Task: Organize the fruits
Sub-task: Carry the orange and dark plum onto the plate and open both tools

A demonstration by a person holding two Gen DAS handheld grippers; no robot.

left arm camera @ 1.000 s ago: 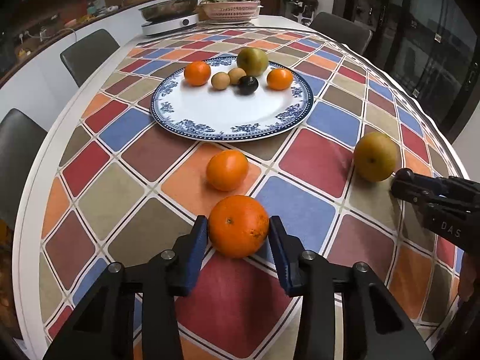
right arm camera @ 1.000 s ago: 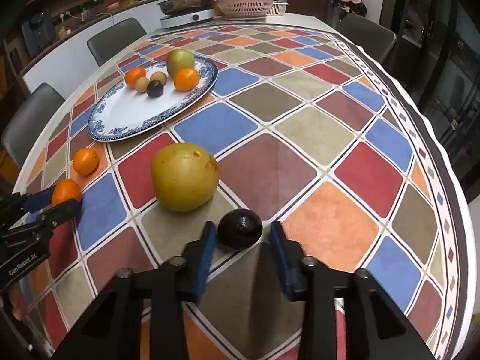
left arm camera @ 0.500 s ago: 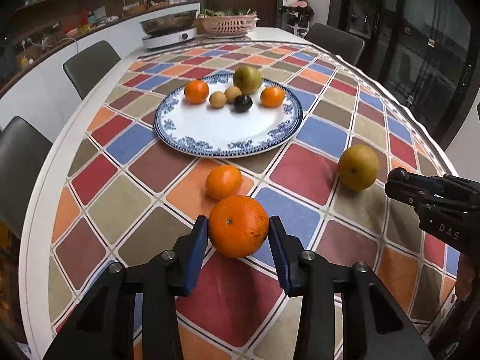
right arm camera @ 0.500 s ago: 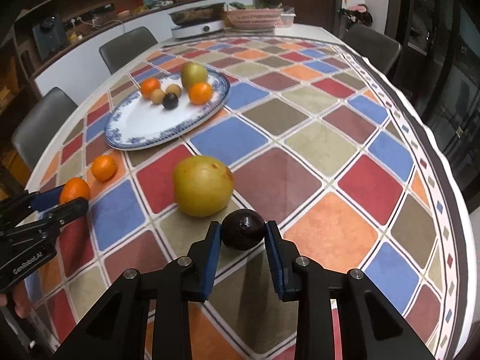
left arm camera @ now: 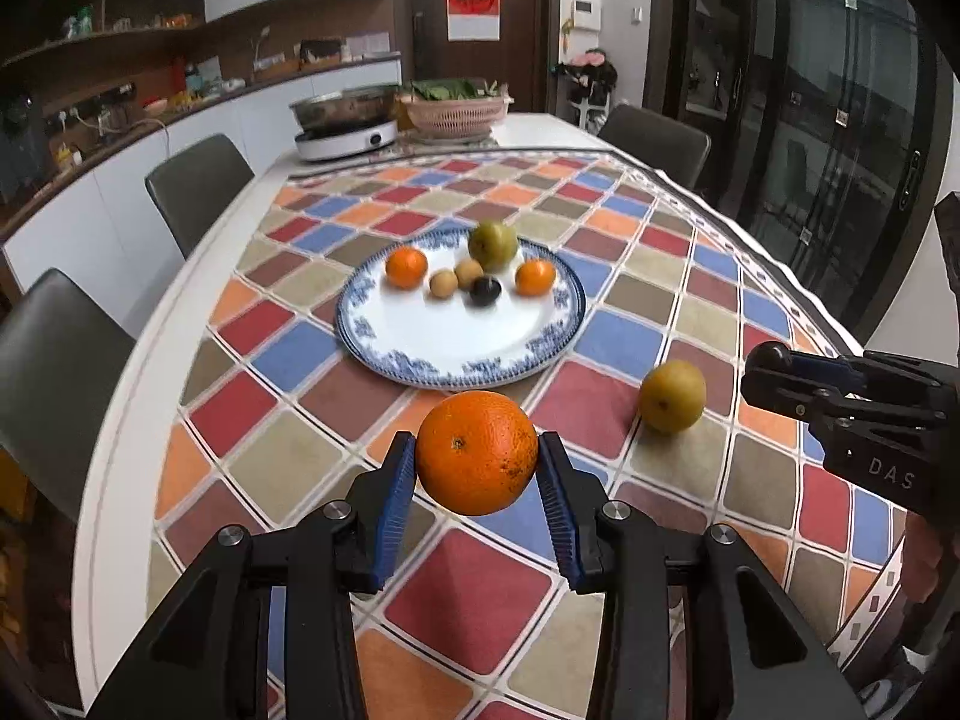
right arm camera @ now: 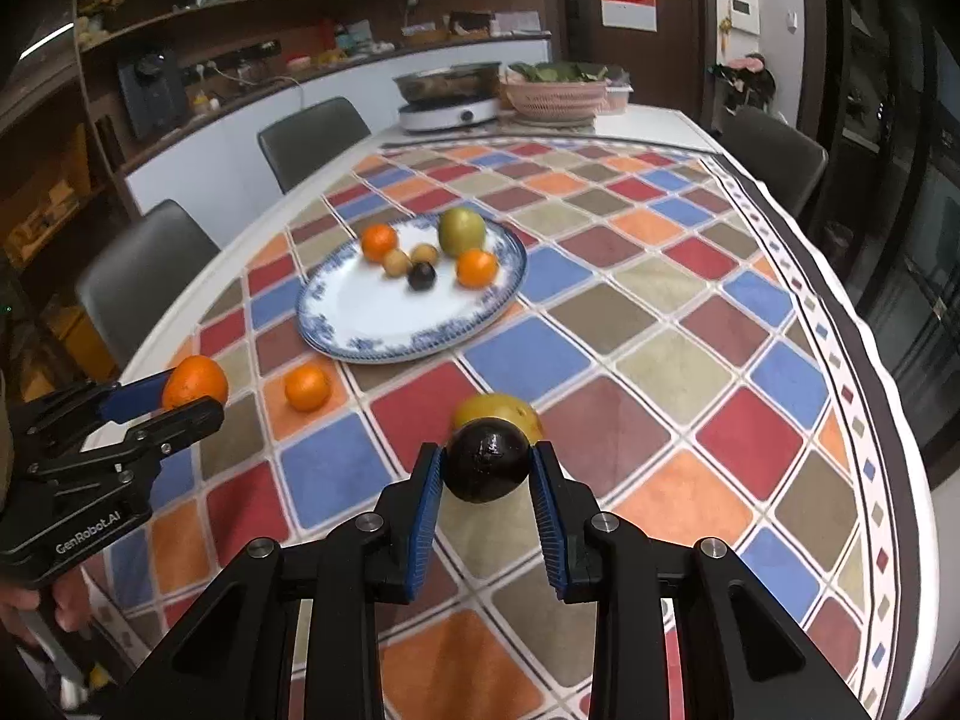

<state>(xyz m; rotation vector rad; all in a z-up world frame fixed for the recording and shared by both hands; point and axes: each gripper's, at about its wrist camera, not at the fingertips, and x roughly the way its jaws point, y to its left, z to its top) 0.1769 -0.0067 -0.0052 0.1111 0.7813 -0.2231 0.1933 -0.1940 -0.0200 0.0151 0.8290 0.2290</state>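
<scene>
Above the tablecloth: both grippers now hold their fruit clear of the chequered multicoloured tablecloth (left arm camera: 624, 330); a second ago each fruit sat on it
Left gripper (left arm camera: 477, 483): blue pads clamped on the large round orange (left arm camera: 477, 453); grip unchanged, fruit raised; it now hides the small loose orange in the left view
Right gripper (right arm camera: 486, 483): blue pads clamped on the dark purple-black round fruit (right arm camera: 487, 468); a second ago the pads stood just apart from it
Blue-and-white patterned plate (left arm camera: 444, 348): beyond both grippers, resting on the tablecloth; same contents as before
Plate contents: two small oranges (left arm camera: 406, 267) at either side, a green-yellow round fruit (left arm camera: 492, 246) at the far edge, two small tan fruits (left arm camera: 444, 284) and one small dark fruit (left arm camera: 485, 291) between them
Yellow-green pear-like fruit (left arm camera: 672, 396): on the tablecloth, nearer than the plate, to its right
Small loose orange (right arm camera: 307, 387): on the tablecloth, just this side of the plate
Pink woven basket (right arm camera: 555, 96): far beyond the plate; green leaves inside
</scene>
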